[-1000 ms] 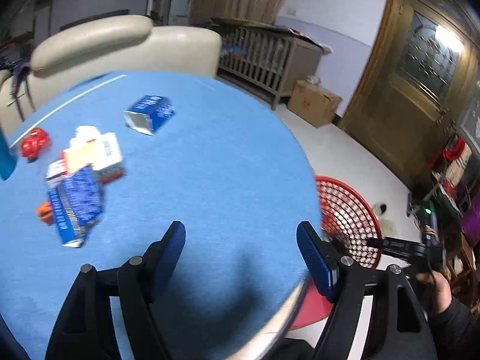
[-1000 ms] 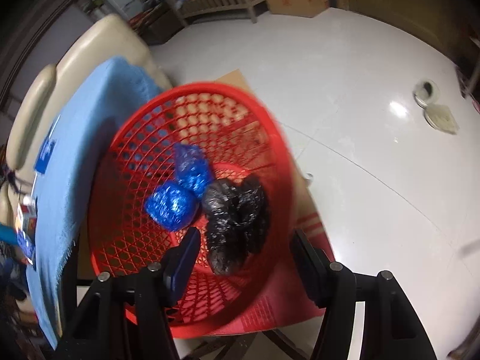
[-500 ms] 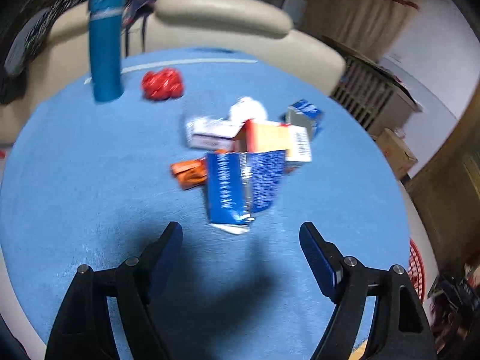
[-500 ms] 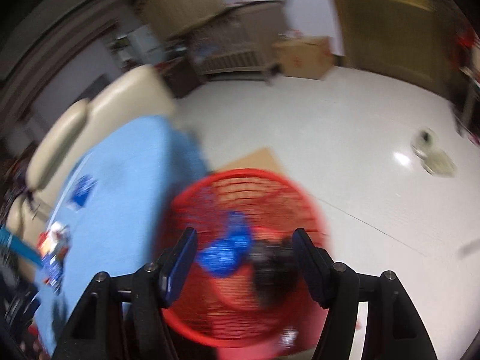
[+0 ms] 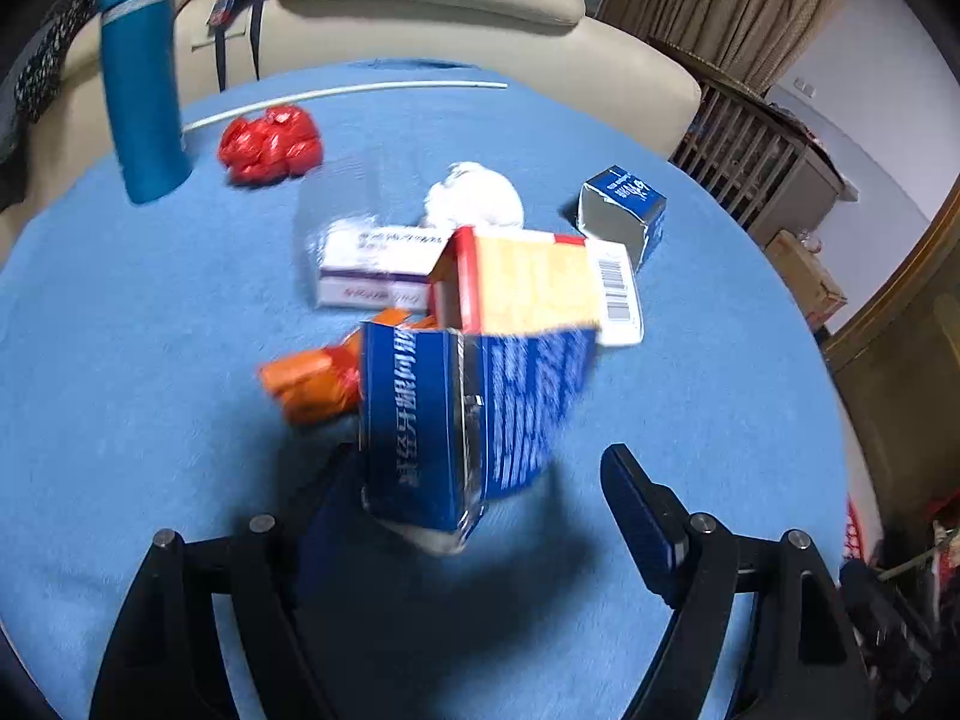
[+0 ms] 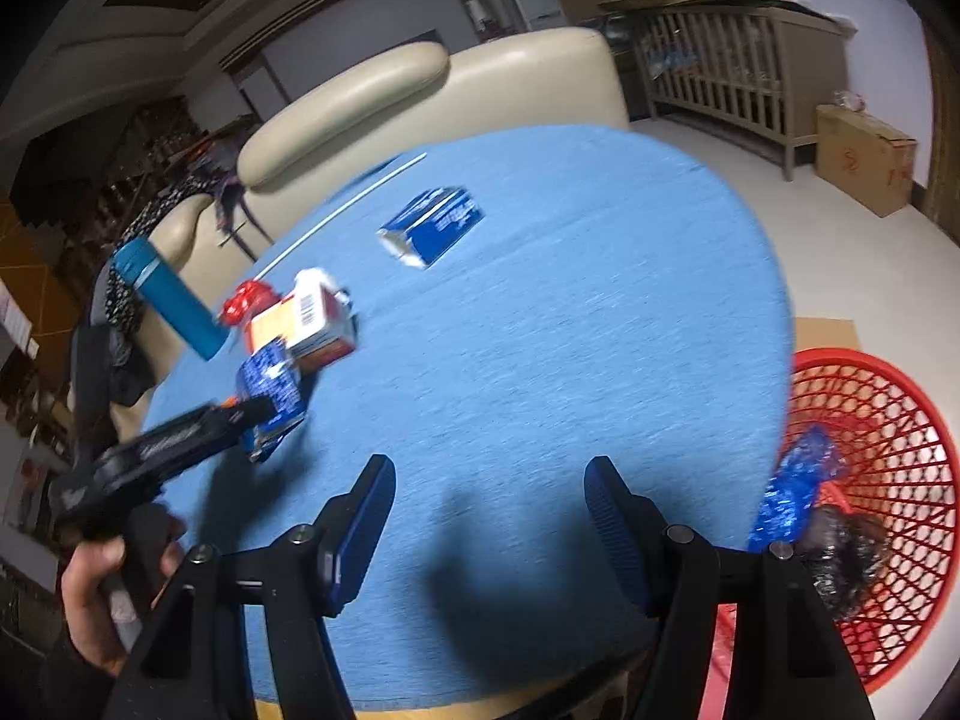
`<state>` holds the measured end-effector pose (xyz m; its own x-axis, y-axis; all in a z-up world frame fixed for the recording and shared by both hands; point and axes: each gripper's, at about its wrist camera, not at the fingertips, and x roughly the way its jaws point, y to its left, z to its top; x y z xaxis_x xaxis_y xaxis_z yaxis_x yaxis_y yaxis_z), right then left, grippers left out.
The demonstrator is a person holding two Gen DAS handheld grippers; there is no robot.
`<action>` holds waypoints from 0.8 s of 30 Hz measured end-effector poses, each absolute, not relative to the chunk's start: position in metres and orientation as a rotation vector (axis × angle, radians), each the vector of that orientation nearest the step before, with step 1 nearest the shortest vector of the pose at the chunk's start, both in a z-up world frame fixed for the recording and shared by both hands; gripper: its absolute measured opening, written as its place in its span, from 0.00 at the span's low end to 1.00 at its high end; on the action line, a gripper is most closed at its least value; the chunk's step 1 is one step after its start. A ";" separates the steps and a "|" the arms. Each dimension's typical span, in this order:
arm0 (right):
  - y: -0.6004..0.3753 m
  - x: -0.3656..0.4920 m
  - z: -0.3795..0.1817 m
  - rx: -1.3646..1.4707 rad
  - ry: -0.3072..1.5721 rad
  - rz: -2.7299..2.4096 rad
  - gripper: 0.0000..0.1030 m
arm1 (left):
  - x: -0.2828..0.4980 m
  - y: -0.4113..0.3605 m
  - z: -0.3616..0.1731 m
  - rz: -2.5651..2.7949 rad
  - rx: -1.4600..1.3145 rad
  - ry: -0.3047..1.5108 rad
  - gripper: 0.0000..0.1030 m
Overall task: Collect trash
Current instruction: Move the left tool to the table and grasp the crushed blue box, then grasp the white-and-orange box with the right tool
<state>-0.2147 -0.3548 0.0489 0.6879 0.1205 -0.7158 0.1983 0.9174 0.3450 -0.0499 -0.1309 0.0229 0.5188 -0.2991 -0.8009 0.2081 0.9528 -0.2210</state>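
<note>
Jaws wide open, both empty. Left gripper (image 5: 480, 504) around big blue box (image 5: 468, 414). Some bags already in red basket (image 6: 888, 420) on floor. Boxes, wrappers left on blue surface (image 5: 690, 372).

Dim indoor light; motion blur throughout; fisheye-bent edges; dark shadows beneath jaws.

On my counter (image 5: 150, 360) the large carton (image 5: 468, 420) lies nearest, between my left tool's (image 5: 480, 480) fingers; more boxes (image 5: 528, 288) sit behind it, the bottle (image 5: 144, 78) far left. The basket (image 6: 888, 480) sits on the floor, right of the counter.
</note>
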 end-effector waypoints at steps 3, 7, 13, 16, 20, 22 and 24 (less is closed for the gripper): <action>-0.356 -0.217 0.046 0.429 0.832 -0.053 0.67 | -0.039 -0.147 0.016 -0.249 -0.044 0.981 0.85; -0.366 -0.219 0.046 0.443 0.837 -0.073 0.67 | -0.030 -0.156 0.007 -0.213 0.005 0.991 0.87; -0.370 -0.223 0.046 0.458 0.843 -0.081 0.67 | -0.039 -0.146 0.011 -0.289 -0.033 0.976 0.78; -0.366 -0.221 0.046 0.449 0.848 -0.071 0.67 | -0.051 -0.132 0.013 -0.301 -0.044 0.977 0.78; -0.357 -0.214 0.046 0.434 0.859 -0.050 0.67 | -0.070 -0.104 0.012 -0.250 -0.062 0.975 0.78; -0.352 -0.209 0.044 0.433 0.872 -0.036 0.67 | -0.079 -0.088 0.011 -0.211 -0.070 0.979 0.78; -0.346 -0.204 0.042 0.425 0.879 -0.023 0.67 | -0.084 -0.078 0.013 -0.177 -0.073 0.974 0.78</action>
<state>-0.2035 -0.3455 0.0422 0.6428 0.1530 -0.7506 0.1920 0.9164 0.3512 -0.0841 -0.0784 0.0128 0.5493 -0.1822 -0.8155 0.1169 0.9831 -0.1408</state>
